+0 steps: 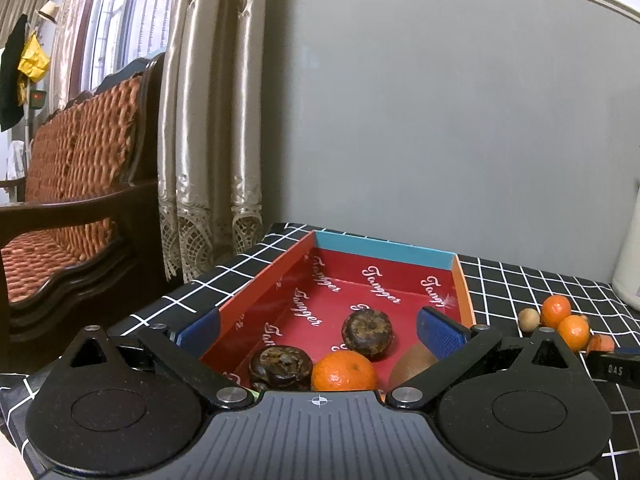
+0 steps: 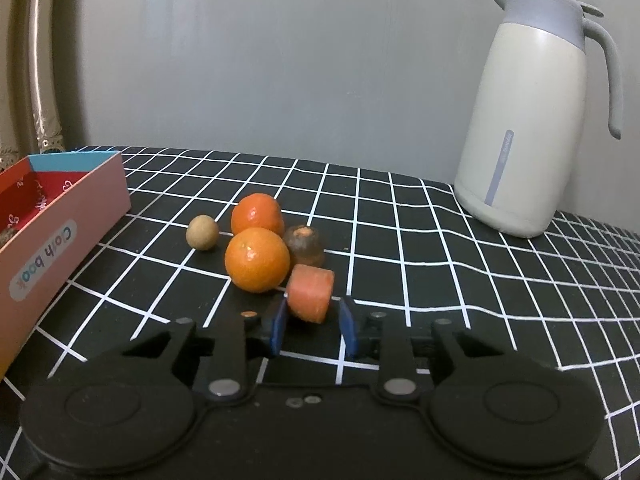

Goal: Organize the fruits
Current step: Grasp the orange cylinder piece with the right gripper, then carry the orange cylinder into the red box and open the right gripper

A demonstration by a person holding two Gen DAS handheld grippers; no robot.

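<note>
A black checked table [image 2: 400, 240] holds a red box [image 1: 256, 292] already containing a mandarin [image 1: 344, 372], two dark dried fruits and a brown one. The left hand-held gripper [image 1: 320, 328] hovers over the box, spread wide and empty. To the right of the box, loose fruit sits clustered: two oranges [image 2: 257, 259], a small tan ball and a carrot chunk [image 2: 310, 292]. The right hand-held gripper [image 2: 313, 328] brackets the chunk's near end, jaws narrowed but seemingly not gripping. Next it likely needs to pinch, lift and carry to the box.

box [image 2: 60, 216] left of fruit cluster [image 2: 260, 252]; jug [image 2: 520, 120] behind right
</note>
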